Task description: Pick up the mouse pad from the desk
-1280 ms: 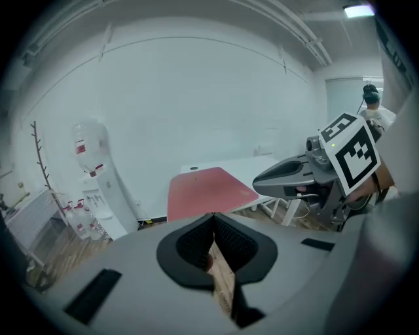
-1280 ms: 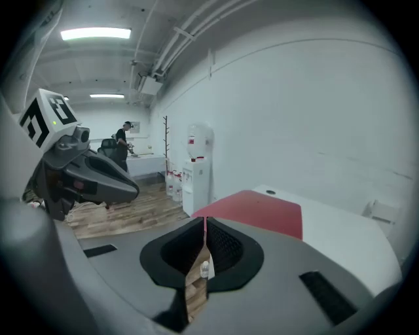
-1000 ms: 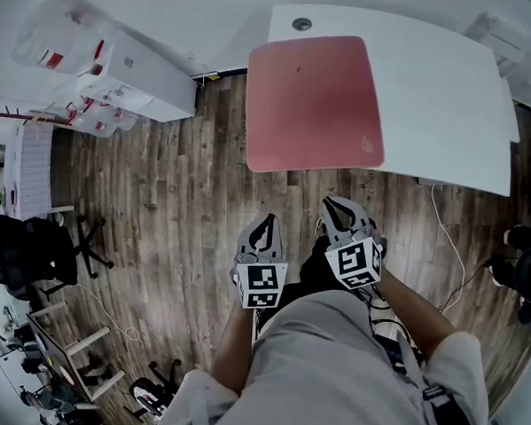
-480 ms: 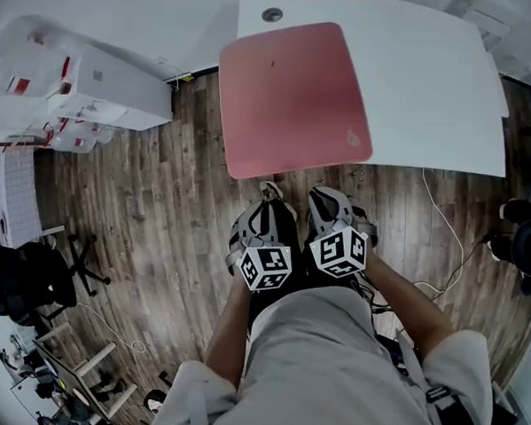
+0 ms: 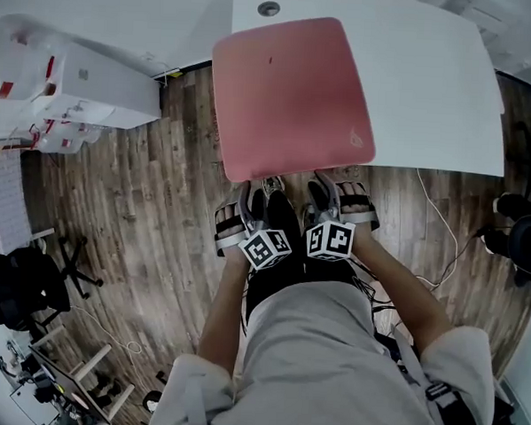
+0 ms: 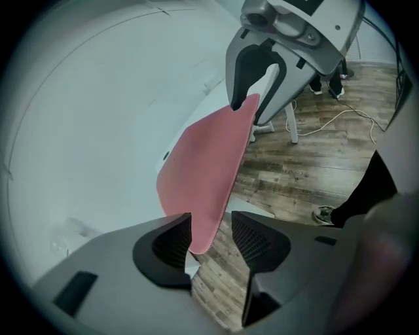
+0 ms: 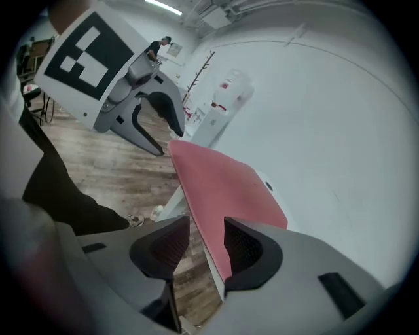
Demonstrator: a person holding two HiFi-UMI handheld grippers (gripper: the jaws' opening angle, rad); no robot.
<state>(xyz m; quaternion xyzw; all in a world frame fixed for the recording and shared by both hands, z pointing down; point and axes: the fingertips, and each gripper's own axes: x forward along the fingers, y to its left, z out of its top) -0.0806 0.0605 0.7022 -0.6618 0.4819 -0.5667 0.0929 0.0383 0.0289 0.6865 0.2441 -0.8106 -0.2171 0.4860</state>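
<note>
Jaws of left gripper [image 6: 209,239] and right gripper [image 7: 206,246] opening wide, mouse pad [image 5: 289,93] edge between each pair

Dark wood-plank floor [image 5: 142,201]. White bench [image 5: 432,91], round cable hole [image 5: 268,8] near far corner. Pale wall [image 5: 152,15] behind. White boxes [image 5: 86,78] stacked left. Black office chair [image 5: 18,283] lower left. White cable [image 6: 327,120] loose on floor.

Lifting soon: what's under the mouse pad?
The white desk lies under most of the mouse pad; its near edge overhangs the wood floor. The covered desk surface is hidden.
</note>
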